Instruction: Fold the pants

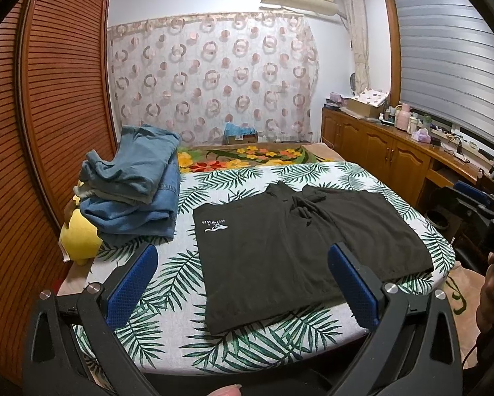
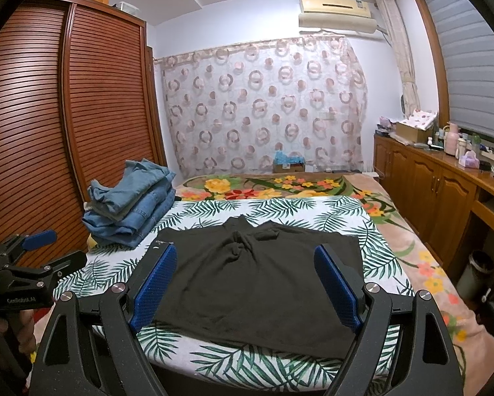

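1. The black pants [image 1: 299, 250] lay spread flat on the leaf-print cover [image 1: 247, 349] at the near end of the bed, legs pointing toward the far curtain [image 1: 214, 79], with a bunched crease at the crotch.
2. A small white logo [image 1: 214, 226] showed on the left portion of the pants.
3. The left gripper [image 1: 243, 287] was held above the near edge of the cover, its blue-padded fingers [image 1: 131, 287] spread wide apart and holding nothing.
4. The right gripper [image 2: 247, 287] was positioned over the near part of the pants, its jaws likewise wide open and empty.
5. A stack of folded denim [image 1: 134, 184] sat on the left side of the bed, just beside the pants, partly on a yellow plush toy [image 1: 80, 237].
6. A wooden louvred wardrobe [image 2: 49, 115] stood to the left of the bed.
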The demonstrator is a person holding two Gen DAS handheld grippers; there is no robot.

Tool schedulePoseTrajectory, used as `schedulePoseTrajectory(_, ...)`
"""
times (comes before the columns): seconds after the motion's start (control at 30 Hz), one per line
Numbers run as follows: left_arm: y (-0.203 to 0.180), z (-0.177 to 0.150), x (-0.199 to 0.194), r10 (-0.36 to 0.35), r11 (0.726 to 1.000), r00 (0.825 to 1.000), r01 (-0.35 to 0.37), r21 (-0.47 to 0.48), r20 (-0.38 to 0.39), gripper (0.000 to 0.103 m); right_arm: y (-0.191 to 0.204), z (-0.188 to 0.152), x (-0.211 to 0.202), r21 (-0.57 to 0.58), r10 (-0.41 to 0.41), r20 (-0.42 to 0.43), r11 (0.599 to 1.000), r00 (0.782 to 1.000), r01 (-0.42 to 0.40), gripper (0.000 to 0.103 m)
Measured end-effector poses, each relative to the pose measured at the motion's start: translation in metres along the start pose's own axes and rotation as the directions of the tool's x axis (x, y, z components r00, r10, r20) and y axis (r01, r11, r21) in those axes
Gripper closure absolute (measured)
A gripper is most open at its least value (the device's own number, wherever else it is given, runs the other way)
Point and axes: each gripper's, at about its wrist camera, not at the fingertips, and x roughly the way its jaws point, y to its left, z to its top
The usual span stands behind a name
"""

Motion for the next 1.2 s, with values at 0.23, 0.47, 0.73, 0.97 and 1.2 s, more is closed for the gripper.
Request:
schedulePoseTrajectory(0.23,0.003,-0.007,0.018,-0.014,1.0,0.999,0.014,-0.003,-0.046,0.0,-0.004,-0.001,0.005,0.003,0.004,-0.02,1.0,1.0,-0.004,0.017)
schedulePoseTrajectory(0.47,0.01,-0.018,0.037,-0.04,0.999,0.994,0.038,-0.022,-0.098,0.0,-0.008,0.0,0.014,-0.014,-0.009,-0.056,1.0,0.998,0.008,0.017)
schedulePoseTrajectory(0.73,0.017,-0.034,0.064,-0.063,0.998,0.983,0.057,-0.04,-0.172,0.0,-0.031,0.012,0.031,-0.008,-0.023,-0.105,1.0,0.994,0.022,0.017)
schedulePoseTrajectory(0.97,0.026,-0.048,0.083,-0.076,0.996,0.973,0.064,-0.061,-0.218,0.0,-0.041,0.019,0.055,-0.008,-0.047,-0.191,0.999,0.981,0.046,0.02)
schedulePoseTrajectory(1.2,0.042,-0.057,0.089,-0.085,0.993,0.97,0.064,-0.095,-0.227,0.0,-0.029,0.023,0.066,-0.008,-0.043,-0.257,0.999,0.966,0.043,0.02)
